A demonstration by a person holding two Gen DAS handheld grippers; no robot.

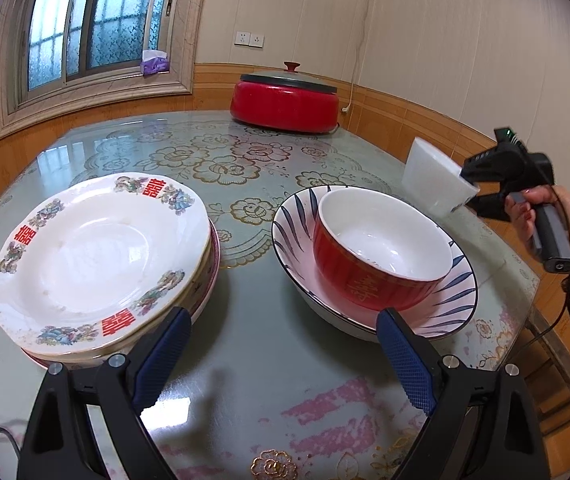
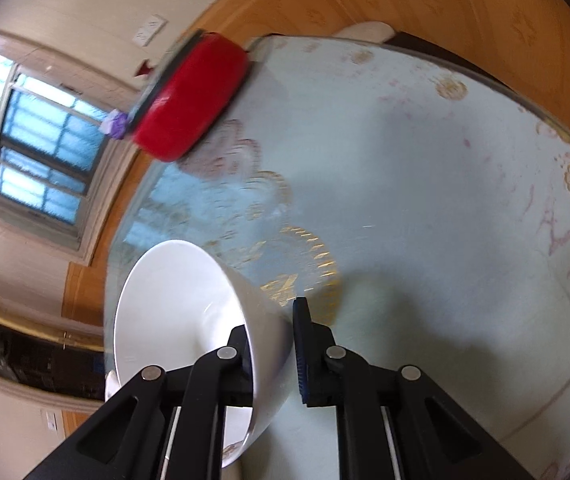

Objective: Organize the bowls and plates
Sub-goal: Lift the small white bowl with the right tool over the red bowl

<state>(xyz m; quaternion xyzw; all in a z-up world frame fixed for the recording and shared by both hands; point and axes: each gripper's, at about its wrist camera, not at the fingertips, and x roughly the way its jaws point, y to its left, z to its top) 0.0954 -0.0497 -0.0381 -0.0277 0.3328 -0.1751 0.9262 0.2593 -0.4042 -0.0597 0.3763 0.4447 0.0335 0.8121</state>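
A stack of white plates with red characters [image 1: 97,260] sits at the left. A red bowl [image 1: 381,252] sits inside a wide blue-striped bowl [image 1: 293,224] at the right. My left gripper [image 1: 281,316] is open and empty, low in front of both. My right gripper [image 2: 271,320] is shut on the rim of a white bowl [image 2: 181,312], held tilted above the table. In the left wrist view that white bowl [image 1: 433,180] hangs to the right of the striped bowl, with the right gripper [image 1: 473,188] behind it.
A red electric pot with a grey lid [image 1: 285,100] stands at the table's far edge, and also shows in the right wrist view [image 2: 193,96]. The glass-topped table [image 1: 245,380] has a floral cloth. Its right edge [image 1: 541,312] is close to the held bowl.
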